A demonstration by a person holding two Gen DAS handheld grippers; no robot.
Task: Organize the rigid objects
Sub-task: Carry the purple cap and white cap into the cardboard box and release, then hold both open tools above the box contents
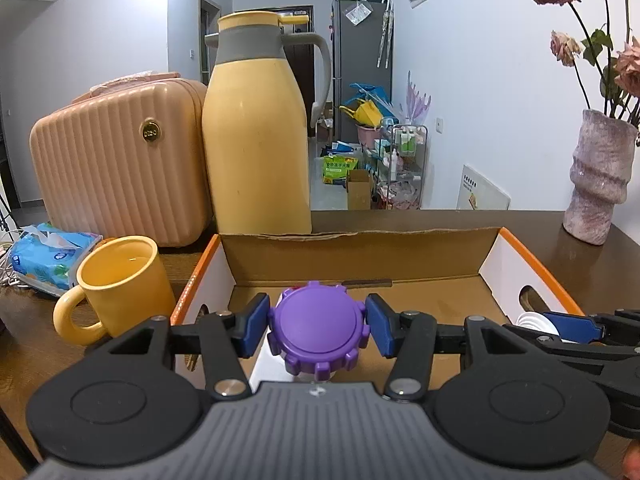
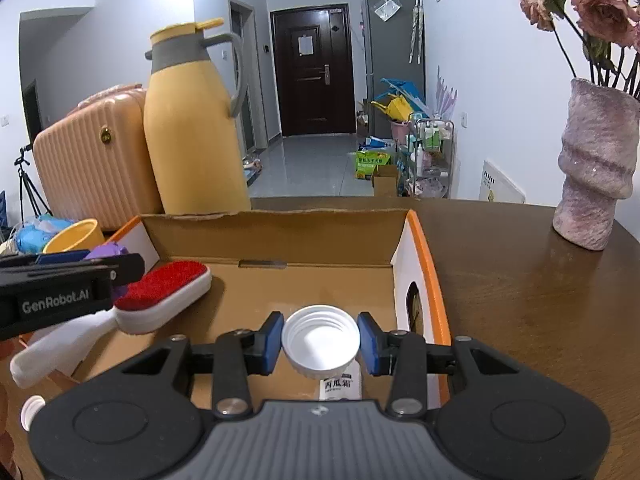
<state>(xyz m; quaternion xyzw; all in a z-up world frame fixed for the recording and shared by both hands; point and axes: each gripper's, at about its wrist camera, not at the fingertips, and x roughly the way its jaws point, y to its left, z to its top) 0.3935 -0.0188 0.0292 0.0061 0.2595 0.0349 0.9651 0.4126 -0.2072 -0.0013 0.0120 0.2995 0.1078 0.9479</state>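
Note:
My left gripper (image 1: 317, 330) is shut on a purple ribbed cap (image 1: 318, 330) of a container and holds it over the left part of an open cardboard box (image 1: 360, 254). My right gripper (image 2: 320, 342) is shut on a white bottle with an open threaded mouth (image 2: 320, 340), over the box's right part (image 2: 424, 264). A brush with red bristles and a white handle (image 2: 160, 300) lies in the box, left of the right gripper. The right gripper also shows at the right edge of the left wrist view (image 1: 572, 328), and the left gripper shows at the left edge of the right wrist view (image 2: 60, 288).
A yellow mug (image 1: 120, 288), a tissue pack (image 1: 44, 256), a pink case (image 1: 116, 168) and a tall yellow thermos jug (image 1: 256, 136) stand left of and behind the box. A purple vase with dried roses (image 1: 596, 184) stands on the brown table (image 2: 540, 320) at the right. A white cap (image 2: 30, 410) lies at lower left.

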